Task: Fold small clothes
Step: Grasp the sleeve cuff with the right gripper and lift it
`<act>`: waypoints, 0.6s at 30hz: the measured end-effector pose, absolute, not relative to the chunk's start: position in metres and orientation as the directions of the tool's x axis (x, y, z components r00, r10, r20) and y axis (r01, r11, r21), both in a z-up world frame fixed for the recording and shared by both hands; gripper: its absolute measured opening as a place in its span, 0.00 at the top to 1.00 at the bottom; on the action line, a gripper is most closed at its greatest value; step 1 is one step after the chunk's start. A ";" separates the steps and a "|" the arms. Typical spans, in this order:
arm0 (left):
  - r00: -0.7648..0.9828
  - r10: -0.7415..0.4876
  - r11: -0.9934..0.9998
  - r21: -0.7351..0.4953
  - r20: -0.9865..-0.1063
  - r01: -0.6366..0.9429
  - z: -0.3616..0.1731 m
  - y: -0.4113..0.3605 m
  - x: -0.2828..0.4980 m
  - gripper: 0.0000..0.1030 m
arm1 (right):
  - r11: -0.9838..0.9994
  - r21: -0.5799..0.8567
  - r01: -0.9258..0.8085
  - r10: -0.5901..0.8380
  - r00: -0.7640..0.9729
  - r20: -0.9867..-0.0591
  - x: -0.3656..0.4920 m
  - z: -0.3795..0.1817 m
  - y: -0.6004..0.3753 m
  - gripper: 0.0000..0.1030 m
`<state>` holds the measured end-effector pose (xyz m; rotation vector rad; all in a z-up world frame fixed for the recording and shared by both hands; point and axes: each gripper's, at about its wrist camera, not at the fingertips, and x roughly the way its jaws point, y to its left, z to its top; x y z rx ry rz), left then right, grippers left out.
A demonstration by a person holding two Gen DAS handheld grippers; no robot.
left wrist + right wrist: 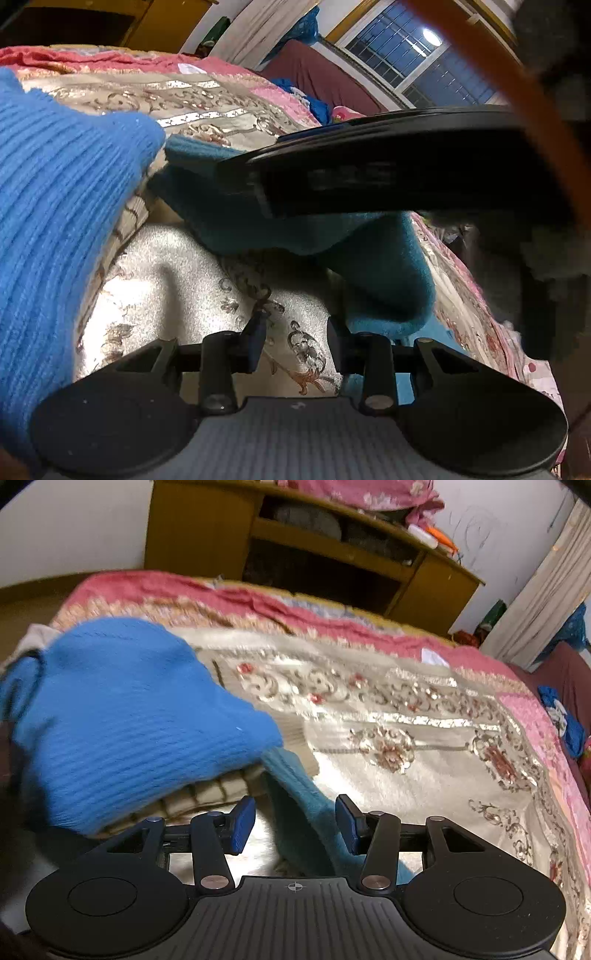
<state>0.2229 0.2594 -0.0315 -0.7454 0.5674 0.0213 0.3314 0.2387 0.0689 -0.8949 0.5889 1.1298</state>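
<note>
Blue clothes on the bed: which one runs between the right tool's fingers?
The darker teal fleecy garment; its fabric passes between the open right tool. The bright blue ribbed knit sweater lies off to the left, clear of the fingers.

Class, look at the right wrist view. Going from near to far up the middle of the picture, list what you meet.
Right tongs → teal cloth → cream floral bedspread → its pink border → wooden cabinet against the wall.
</note>
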 end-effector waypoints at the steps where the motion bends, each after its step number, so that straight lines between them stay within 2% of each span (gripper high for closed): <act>1: 0.849 -0.179 0.741 -0.636 -0.497 -0.216 -0.032 0.259 0.223 0.61 | 0.159 -0.307 -0.938 0.500 0.345 -0.794 0.335 0.064 0.240 0.54; 4: 0.848 -0.175 0.747 -0.629 -0.500 -0.216 -0.031 0.258 0.222 0.61 | 0.179 -0.310 -0.934 0.470 0.358 -0.807 0.343 0.050 0.247 0.57; 5: 0.848 -0.174 0.749 -0.626 -0.501 -0.216 -0.032 0.258 0.222 0.60 | 0.187 -0.308 -0.933 0.460 0.360 -0.812 0.345 0.046 0.247 0.62; 6: 0.848 -0.173 0.750 -0.625 -0.502 -0.217 -0.032 0.257 0.221 0.60 | 0.195 -0.312 -0.930 0.455 0.367 -0.811 0.344 0.045 0.247 0.73; 7: 0.847 -0.173 0.750 -0.624 -0.502 -0.217 -0.031 0.257 0.222 0.60 | 0.212 -0.321 -0.923 0.446 0.383 -0.809 0.344 0.044 0.247 0.79; 9: 0.847 -0.171 0.752 -0.622 -0.504 -0.218 -0.031 0.256 0.222 0.60 | 0.252 -0.308 -0.917 0.451 0.393 -0.801 0.347 0.048 0.242 0.86; 12: 0.846 -0.164 0.761 -0.610 -0.508 -0.220 -0.031 0.255 0.222 0.60 | 0.329 -0.269 -0.905 0.484 0.407 -0.775 0.351 0.063 0.229 0.89; 18: 0.851 -0.142 0.784 -0.583 -0.505 -0.215 -0.027 0.249 0.221 0.55 | 0.521 -0.118 -0.845 0.566 0.446 -0.693 0.367 0.107 0.183 0.90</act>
